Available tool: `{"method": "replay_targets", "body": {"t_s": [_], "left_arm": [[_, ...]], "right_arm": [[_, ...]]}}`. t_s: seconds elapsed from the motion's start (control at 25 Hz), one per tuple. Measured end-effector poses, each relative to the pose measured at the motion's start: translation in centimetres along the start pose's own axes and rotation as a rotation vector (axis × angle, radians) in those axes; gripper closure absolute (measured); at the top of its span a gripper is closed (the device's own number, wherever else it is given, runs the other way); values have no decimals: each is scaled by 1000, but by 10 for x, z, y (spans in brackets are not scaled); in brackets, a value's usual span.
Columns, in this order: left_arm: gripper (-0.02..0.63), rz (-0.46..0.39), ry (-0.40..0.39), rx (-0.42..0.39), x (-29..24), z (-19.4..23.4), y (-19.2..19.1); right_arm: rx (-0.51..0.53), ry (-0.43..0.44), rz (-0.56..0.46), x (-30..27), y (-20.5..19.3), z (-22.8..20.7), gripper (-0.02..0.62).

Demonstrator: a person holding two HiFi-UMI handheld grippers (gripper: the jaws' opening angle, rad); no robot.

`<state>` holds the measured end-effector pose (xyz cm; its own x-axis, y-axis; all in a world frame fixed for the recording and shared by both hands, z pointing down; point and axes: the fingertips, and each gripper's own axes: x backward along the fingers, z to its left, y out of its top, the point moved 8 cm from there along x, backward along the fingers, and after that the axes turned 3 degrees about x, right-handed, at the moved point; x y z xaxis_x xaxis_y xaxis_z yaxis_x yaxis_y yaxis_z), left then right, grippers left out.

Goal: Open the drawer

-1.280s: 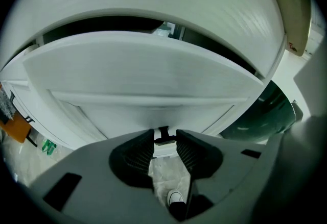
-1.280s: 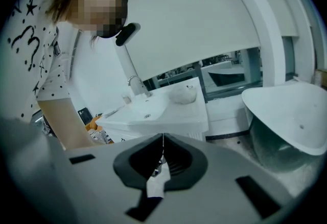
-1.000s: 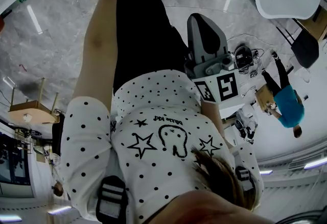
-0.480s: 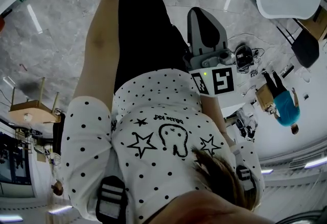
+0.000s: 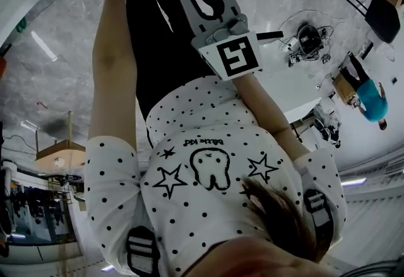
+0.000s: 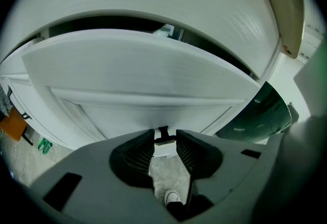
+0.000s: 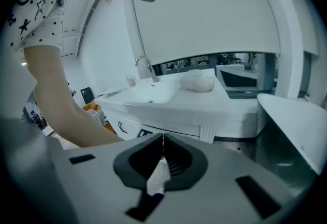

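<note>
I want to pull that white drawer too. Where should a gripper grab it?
Take the small dark handle on the drawer front, coming straight at it from the front. It sticks out from the flat panel, so jaws fit either side, like the left gripper shows.

The white desk (image 7: 219, 108) is carrying a sunken basin (image 7: 152, 95) toward its left end, a curved faucet (image 7: 145, 67) is rising at the basin's far edge, and a white crumpled lump (image 7: 198, 80) is lying on the top just right of the basin.
</note>
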<state>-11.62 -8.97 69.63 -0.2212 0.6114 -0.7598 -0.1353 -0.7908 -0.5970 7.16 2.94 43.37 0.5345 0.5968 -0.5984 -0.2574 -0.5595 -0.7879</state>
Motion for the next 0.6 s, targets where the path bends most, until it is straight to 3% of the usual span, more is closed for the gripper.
{"method": "replay_targets", "body": {"t_s": [0.6], "left_arm": [[472, 36, -22, 3, 1, 5, -9]], "right_arm": [[-6, 13, 3, -8, 8, 25, 581]]}}
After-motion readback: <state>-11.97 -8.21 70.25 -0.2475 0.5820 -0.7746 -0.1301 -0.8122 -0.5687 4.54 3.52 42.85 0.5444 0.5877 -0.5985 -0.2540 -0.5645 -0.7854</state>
